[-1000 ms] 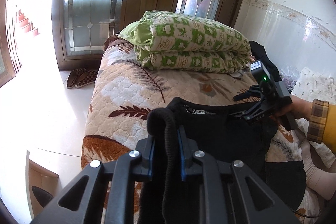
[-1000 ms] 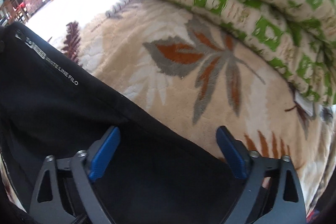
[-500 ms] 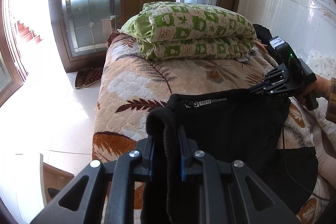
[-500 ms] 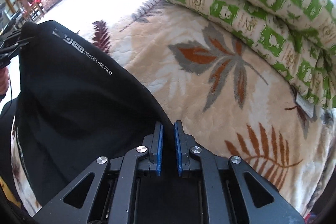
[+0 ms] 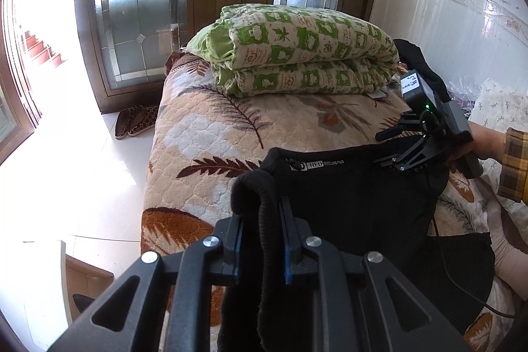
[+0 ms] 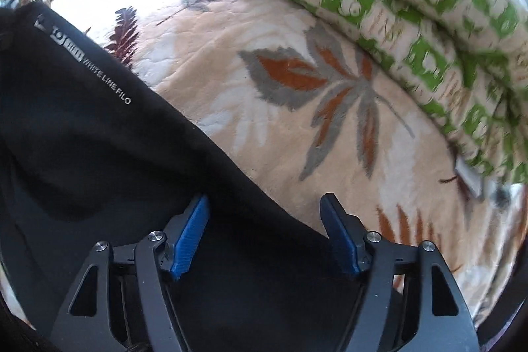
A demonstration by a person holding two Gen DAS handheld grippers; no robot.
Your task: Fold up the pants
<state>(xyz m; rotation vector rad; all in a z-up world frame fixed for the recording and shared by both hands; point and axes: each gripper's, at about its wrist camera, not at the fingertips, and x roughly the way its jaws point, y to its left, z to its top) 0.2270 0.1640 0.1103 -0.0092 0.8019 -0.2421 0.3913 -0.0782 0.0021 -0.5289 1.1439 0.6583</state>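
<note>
Pants [image 5: 349,197], black, lie on the leaf-patterned bedspread [image 5: 211,134]; the left gripper [image 5: 260,240] pinches one waistband corner. The right gripper [image 6: 265,231] stands spread over the opposite edge, holding nothing. It should seat the hem deep between its pads before clamping.

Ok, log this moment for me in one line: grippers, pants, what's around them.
left gripper: shut on pants waistband | right gripper: open over pants edge | pants: black, on bed cover | folded quilt: behind
</note>
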